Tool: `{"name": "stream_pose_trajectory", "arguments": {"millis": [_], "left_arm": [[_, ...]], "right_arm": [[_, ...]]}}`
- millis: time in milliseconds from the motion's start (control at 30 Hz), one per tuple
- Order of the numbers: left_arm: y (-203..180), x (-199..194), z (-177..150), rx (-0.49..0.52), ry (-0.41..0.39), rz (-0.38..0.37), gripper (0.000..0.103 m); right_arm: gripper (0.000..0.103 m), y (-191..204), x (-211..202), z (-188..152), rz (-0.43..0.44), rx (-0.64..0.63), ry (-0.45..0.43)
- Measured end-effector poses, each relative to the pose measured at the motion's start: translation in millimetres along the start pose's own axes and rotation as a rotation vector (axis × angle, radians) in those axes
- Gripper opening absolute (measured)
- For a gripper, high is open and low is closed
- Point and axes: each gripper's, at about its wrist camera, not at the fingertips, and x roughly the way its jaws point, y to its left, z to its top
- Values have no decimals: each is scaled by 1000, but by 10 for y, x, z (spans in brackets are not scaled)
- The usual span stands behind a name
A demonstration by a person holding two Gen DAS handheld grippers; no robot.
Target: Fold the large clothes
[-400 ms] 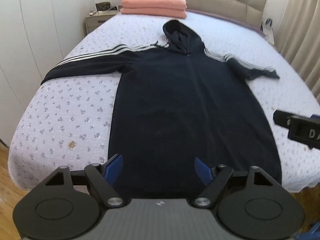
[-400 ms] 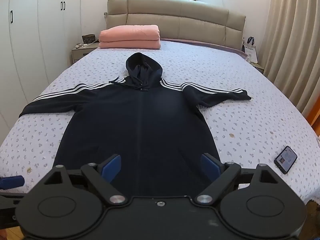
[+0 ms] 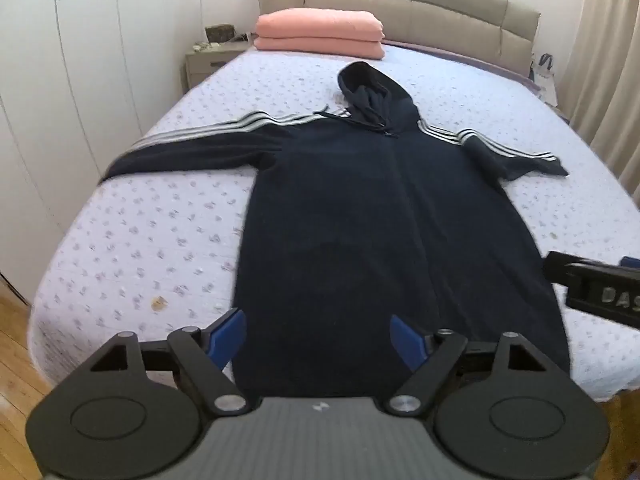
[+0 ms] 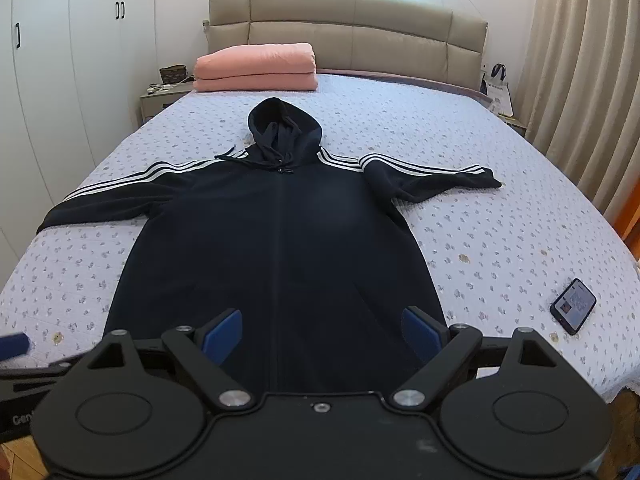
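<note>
Left gripper [image 3: 318, 334] now tilted higher, both jaws spread above hoodie [image 4: 276, 248] hem.

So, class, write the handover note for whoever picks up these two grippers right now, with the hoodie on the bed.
Left gripper: open, holding nothing, above the hem.
Right gripper: open, holding nothing, also at the hem end.
Hoodie: flat on the bed, zip side up, both sleeves spread out sideways, hood toward the headboard.
Phone: on the bed, off the hoodie's right side.
Pink blanket: folded near the headboard.
Done: garment laid out; no fold made.
Left: fold sleeves in, then the body.
</note>
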Motion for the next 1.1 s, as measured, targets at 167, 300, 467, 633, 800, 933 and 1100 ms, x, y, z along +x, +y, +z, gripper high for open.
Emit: {"name": "stream_pose_trajectory", "arguments": {"millis": [167, 300, 467, 633, 800, 933, 1100], "left_arm": [[55, -116, 92, 7, 2, 25, 88], [211, -92, 151, -13, 4, 3, 89], [330, -81, 168, -59, -20, -33, 89], [268, -195, 180, -39, -70, -31, 96], [267, -165, 179, -44, -52, -41, 96], [281, -173, 192, -43, -55, -45, 96], [257, -261, 213, -32, -92, -48, 96]], "right_arm": [[103, -2, -7, -13, 4, 0, 2], [103, 11, -21, -18, 3, -7, -2], [103, 15, -22, -23, 3, 0, -1], [103, 4, -30, -19, 5, 3, 1], [103, 8, -33, -20, 5, 2, 0], [103, 28, -44, -15, 6, -3, 10], [103, 51, -120, 8, 5, -13, -7]]}}
